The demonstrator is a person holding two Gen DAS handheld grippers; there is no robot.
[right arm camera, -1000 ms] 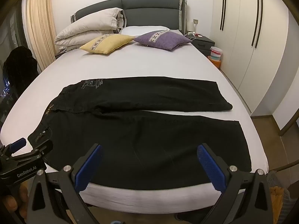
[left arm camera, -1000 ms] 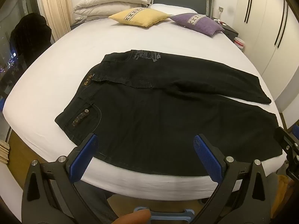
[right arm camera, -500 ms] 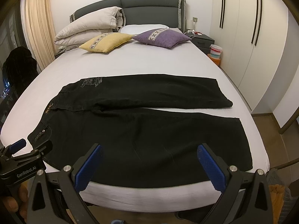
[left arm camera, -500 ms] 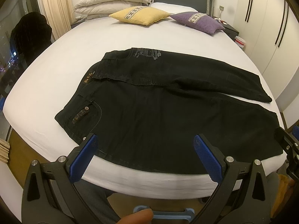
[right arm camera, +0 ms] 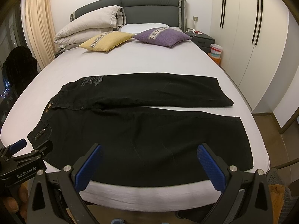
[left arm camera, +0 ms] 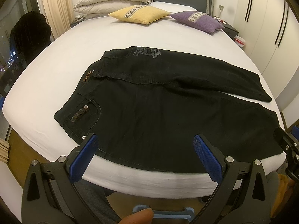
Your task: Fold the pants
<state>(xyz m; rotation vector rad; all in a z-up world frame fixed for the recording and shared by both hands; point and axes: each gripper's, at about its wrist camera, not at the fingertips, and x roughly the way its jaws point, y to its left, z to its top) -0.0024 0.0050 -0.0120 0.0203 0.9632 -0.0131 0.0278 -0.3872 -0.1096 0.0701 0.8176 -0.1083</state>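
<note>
Left wrist view: black pants (left arm camera: 168, 112) spread flat on the bed (left arm camera: 46, 85), unfolded; left gripper (left arm camera: 143, 145) wide open, empty, above the near edge.
Right wrist view: right gripper (right arm camera: 149, 155) wide open, holding nothing; folding looks not yet begun.

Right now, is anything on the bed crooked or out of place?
Nothing stands out. The black pants lie flat across the bed, legs apart and not yet folded. Both cushions sit tidy near the headboard.

Black pants (right arm camera: 142, 130) (grey print), white bed (right arm camera: 149, 59), yellow cushion (right arm camera: 106, 41), purple cushion (right arm camera: 162, 36)
</note>
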